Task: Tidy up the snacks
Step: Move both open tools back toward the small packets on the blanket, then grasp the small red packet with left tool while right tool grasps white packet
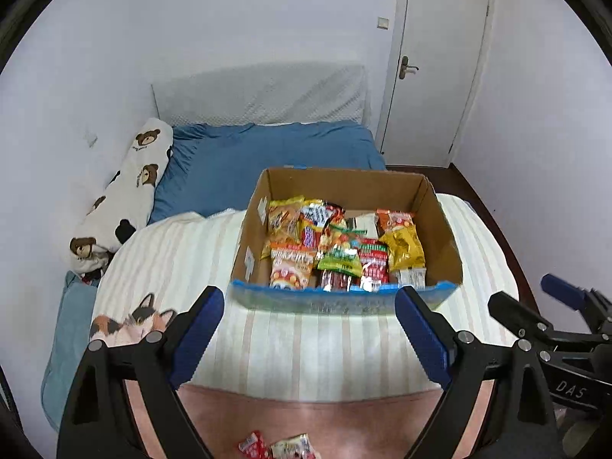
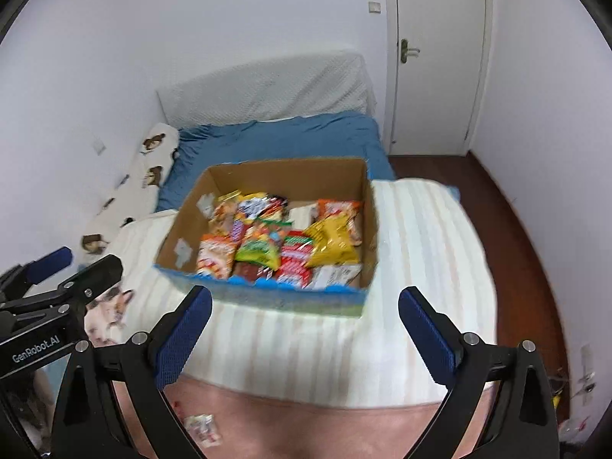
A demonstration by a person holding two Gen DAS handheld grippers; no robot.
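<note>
An open cardboard box (image 1: 440, 229) with a blue front rim stands on the striped blanket, also in the right wrist view (image 2: 191, 210). It holds several snack packets (image 1: 340, 248), among them a yellow bag (image 2: 332, 243). My left gripper (image 1: 310, 302) is open and empty, just short of the box front. My right gripper (image 2: 306, 302) is open and empty at the same distance. Two small loose packets (image 1: 279, 447) lie on the pink cover near me; one shows in the right wrist view (image 2: 202, 428).
The blue bed sheet (image 1: 275, 157) and a bear-print pillow (image 1: 126, 195) lie beyond the box. A cat-print patch (image 1: 130, 325) is on the blanket at left. A white door (image 1: 440, 61) and wooden floor (image 2: 516, 229) are at right.
</note>
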